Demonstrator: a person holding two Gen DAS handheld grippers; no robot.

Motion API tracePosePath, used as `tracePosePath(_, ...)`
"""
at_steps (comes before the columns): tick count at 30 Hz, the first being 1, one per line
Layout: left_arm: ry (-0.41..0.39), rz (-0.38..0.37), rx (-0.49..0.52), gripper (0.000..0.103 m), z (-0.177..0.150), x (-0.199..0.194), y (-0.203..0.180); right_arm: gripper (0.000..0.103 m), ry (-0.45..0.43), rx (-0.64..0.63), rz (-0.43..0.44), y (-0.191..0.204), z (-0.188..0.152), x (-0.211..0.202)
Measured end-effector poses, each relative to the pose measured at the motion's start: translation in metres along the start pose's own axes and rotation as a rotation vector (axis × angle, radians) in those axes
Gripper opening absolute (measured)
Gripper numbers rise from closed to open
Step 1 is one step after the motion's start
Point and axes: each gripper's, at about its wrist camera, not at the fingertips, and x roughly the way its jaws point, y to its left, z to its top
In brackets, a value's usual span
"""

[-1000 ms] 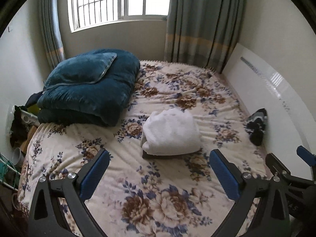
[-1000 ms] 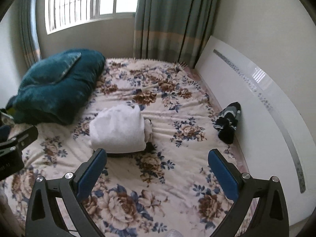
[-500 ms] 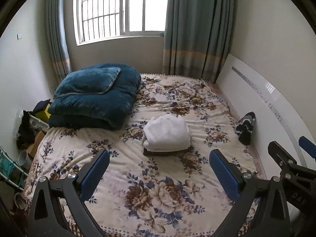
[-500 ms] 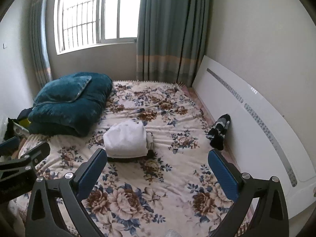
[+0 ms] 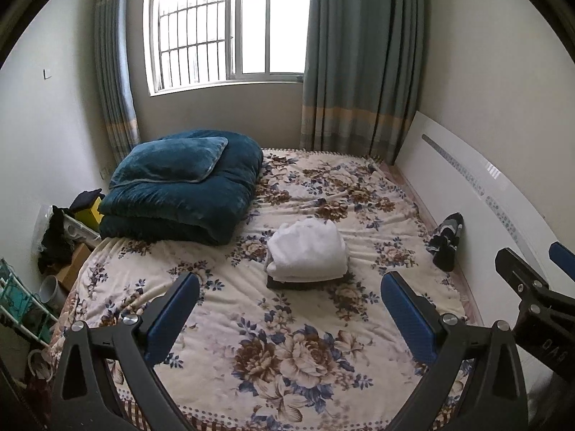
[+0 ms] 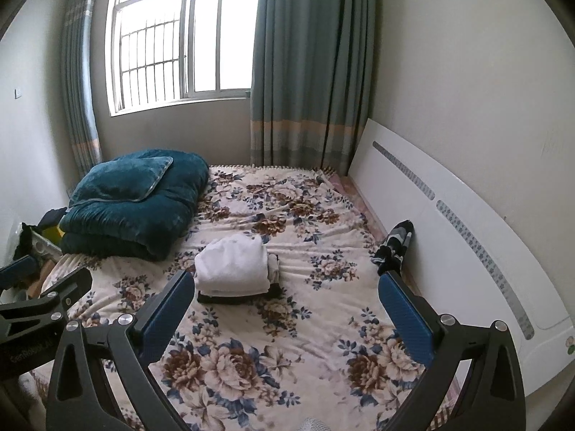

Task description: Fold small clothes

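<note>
A folded white garment (image 5: 307, 249) lies on top of a folded dark one (image 5: 309, 283) in the middle of the floral bed (image 5: 294, 352). The stack also shows in the right wrist view (image 6: 233, 267). My left gripper (image 5: 289, 314) is open and empty, held well back from the stack, above the foot of the bed. My right gripper (image 6: 285, 312) is open and empty too, beside the left one. A small dark patterned garment (image 5: 445, 240) leans against the white headboard panel (image 5: 478, 212) at the right; it also shows in the right wrist view (image 6: 393, 248).
A folded teal quilt with a pillow (image 5: 179, 186) fills the bed's far left. Clutter and boxes (image 5: 68, 244) stand on the floor left of the bed. A window (image 5: 230, 25) and curtains (image 5: 359, 57) are behind. The right gripper shows at the left view's right edge (image 5: 532, 287).
Both grippers have pulled back and up from the bed, so the stack looks smaller and farther away. Both jaws stay open. The stack has not moved.
</note>
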Motion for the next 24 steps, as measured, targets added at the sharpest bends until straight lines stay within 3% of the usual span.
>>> tracePosePath(24, -0.015, 0.018, -0.015, 0.103, 0.001, -0.015, 0.003, 0.103, -0.002, -0.013, 0.029, 0.005, 0.001, -0.004)
